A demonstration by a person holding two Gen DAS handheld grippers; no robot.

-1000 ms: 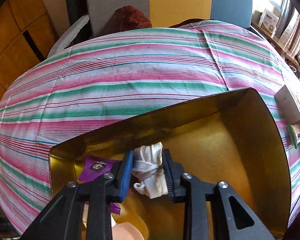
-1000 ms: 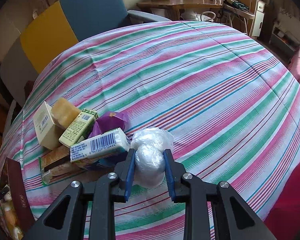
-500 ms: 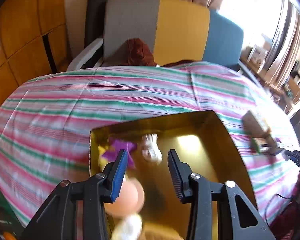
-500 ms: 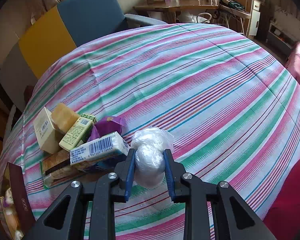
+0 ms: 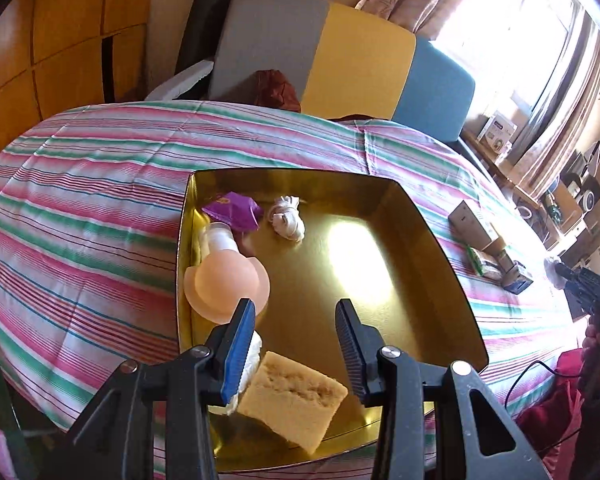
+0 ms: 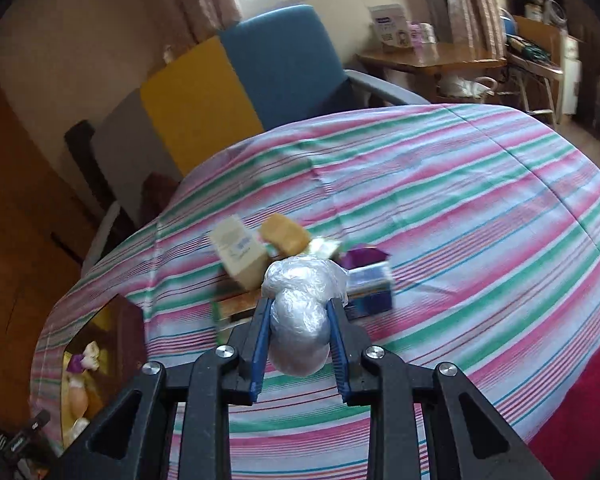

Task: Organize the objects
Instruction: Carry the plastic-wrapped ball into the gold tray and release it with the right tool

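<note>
A gold tray (image 5: 440, 248) lies on the striped table. In it are a white knotted cloth (image 5: 286, 218), a purple wrapper (image 5: 234, 210), a peach-coloured bottle (image 5: 226, 280) and a tan sponge (image 5: 294, 400). My left gripper (image 5: 296, 320) hangs open above the tray's near half, nothing between its fingers. In the right wrist view my right gripper (image 6: 300, 320) is shut on a clear plastic-wrapped bundle (image 6: 298, 320), lifted above the cloth. Behind it sits a pile of small boxes (image 6: 240, 252), a tan soap bar (image 6: 284, 234) and a purple packet (image 6: 362, 256).
The same pile of boxes (image 5: 488, 248) lies right of the tray in the left wrist view. A chair with grey, yellow and blue panels (image 5: 340, 60) stands behind the table. Wooden cabinets (image 5: 40, 60) stand at the left, shelves with clutter (image 5: 560, 200) at the right.
My left gripper let go of the white knotted cloth in the tray, opened and drew back and up. My right gripper rose off the table with the plastic-wrapped bundle in it.
</note>
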